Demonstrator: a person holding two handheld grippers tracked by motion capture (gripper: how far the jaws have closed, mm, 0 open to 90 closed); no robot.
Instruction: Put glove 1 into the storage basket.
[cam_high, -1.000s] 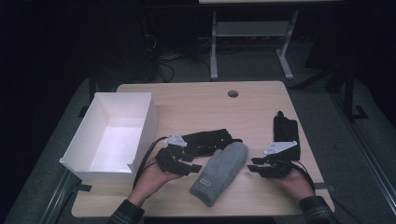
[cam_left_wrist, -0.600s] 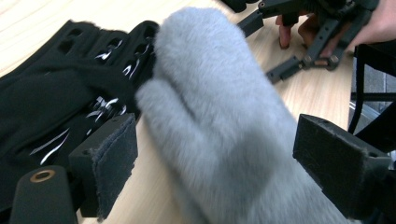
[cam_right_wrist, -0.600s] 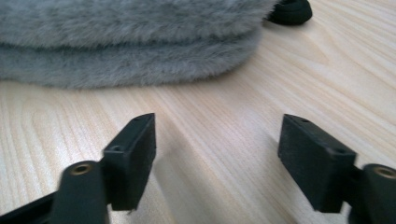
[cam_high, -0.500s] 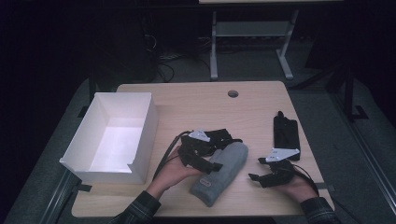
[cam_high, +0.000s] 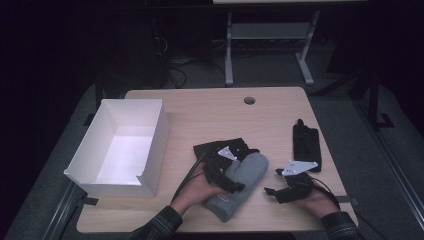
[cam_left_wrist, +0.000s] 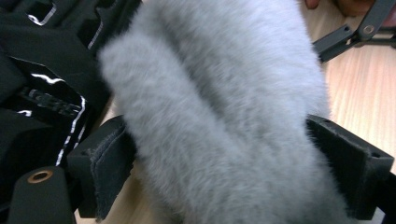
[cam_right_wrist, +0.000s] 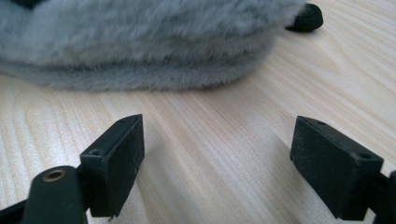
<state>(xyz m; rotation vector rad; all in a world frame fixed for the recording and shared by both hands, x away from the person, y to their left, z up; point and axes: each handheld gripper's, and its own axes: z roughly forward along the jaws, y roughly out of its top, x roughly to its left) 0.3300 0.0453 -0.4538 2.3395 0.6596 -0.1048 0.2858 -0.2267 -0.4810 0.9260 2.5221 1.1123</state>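
A fluffy grey mitten lies flat on the wooden counter, and everything else can be placed from it.

The left gripper sits right on top of the mitten, near its middle. In the left gripper view the mitten fills the gap between the two black fingers — fur bulges against the pads on both sides. The fingers have just been opening and now stand spread wide. They may be touching the fur, but the view is too close and fuzzy to say they are squeezing it, so it looks let go.

The right gripper rests on the counter just to the right of the mitten, not touching it. In the right gripper view its fingers have also just been opening, with bare wood between them and nothing held. The mitten lies a little way ahead of them.

A black glove lies just behind the mitten, partly tucked under its far end. In the left gripper view it shows white stripes. Another black glove lies well apart to the right — farther back than the right gripper. A white box with an open top stands to the left of the mitten.
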